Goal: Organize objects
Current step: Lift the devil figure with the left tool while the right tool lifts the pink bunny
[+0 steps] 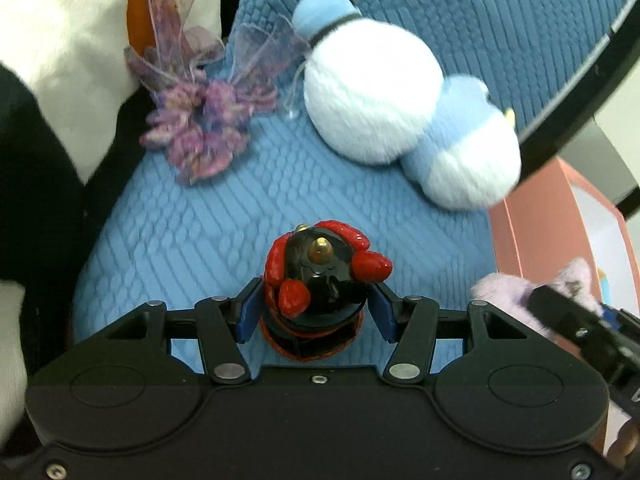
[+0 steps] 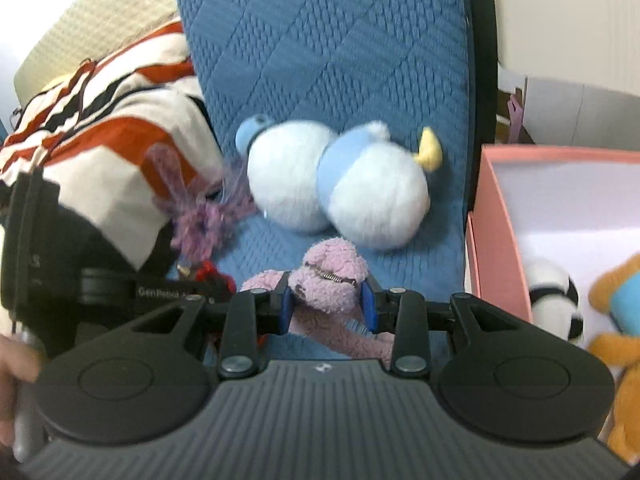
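My left gripper (image 1: 315, 307) is shut on a black and red figurine (image 1: 320, 276), held over the blue quilted chair seat (image 1: 168, 232). My right gripper (image 2: 327, 307) is shut on a pink fuzzy plush (image 2: 328, 284), which also shows at the right edge of the left wrist view (image 1: 512, 300). A white and light-blue plush bird (image 1: 384, 108) lies on the seat beyond both grippers; it also shows in the right wrist view (image 2: 340, 184). A purple ribbon scrunchie (image 1: 200, 120) lies left of it on the seat.
A pink box (image 2: 496, 248) stands to the right of the chair, holding a black-and-white plush (image 2: 556, 300) and an orange plush (image 2: 624, 320). A striped red, white and black cloth (image 2: 108, 152) is piled on the left.
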Action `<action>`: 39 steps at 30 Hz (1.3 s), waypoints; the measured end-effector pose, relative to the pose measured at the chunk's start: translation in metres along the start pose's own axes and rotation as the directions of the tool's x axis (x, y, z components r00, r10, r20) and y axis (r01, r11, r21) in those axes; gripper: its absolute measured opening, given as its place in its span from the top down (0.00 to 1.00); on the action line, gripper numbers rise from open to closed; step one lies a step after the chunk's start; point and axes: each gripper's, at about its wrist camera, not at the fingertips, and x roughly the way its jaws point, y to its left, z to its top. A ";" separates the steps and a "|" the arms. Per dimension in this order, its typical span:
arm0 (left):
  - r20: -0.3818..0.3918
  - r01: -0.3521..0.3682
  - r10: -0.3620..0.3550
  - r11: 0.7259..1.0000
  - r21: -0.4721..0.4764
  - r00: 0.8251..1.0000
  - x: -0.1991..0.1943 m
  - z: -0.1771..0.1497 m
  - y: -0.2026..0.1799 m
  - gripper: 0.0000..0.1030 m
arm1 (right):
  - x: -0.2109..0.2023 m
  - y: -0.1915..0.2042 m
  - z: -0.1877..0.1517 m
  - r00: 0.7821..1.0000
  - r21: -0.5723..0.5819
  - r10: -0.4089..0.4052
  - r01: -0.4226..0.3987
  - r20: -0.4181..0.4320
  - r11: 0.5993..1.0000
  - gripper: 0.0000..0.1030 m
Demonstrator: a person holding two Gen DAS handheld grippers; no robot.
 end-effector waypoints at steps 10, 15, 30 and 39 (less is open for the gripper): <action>0.000 -0.022 0.022 0.997 0.074 1.000 0.004 -0.014 -0.011 0.48 | 0.011 0.006 -0.039 0.991 0.010 -0.012 0.014 -0.131 1.000 0.64; -0.031 0.020 -0.020 1.000 0.014 0.999 0.008 -0.009 -0.003 0.37 | 0.022 0.007 -0.042 0.988 0.013 -0.028 0.030 -0.151 0.999 0.64; -0.013 0.005 -0.005 1.000 0.023 1.000 0.014 -0.007 -0.007 0.47 | 0.037 -0.010 -0.042 0.986 0.116 -0.036 0.056 -0.166 0.992 0.64; 0.003 0.019 -0.019 0.999 0.043 1.000 0.000 -0.010 -0.011 0.47 | 0.015 -0.007 -0.037 0.995 0.082 -0.052 0.059 -0.081 0.995 0.64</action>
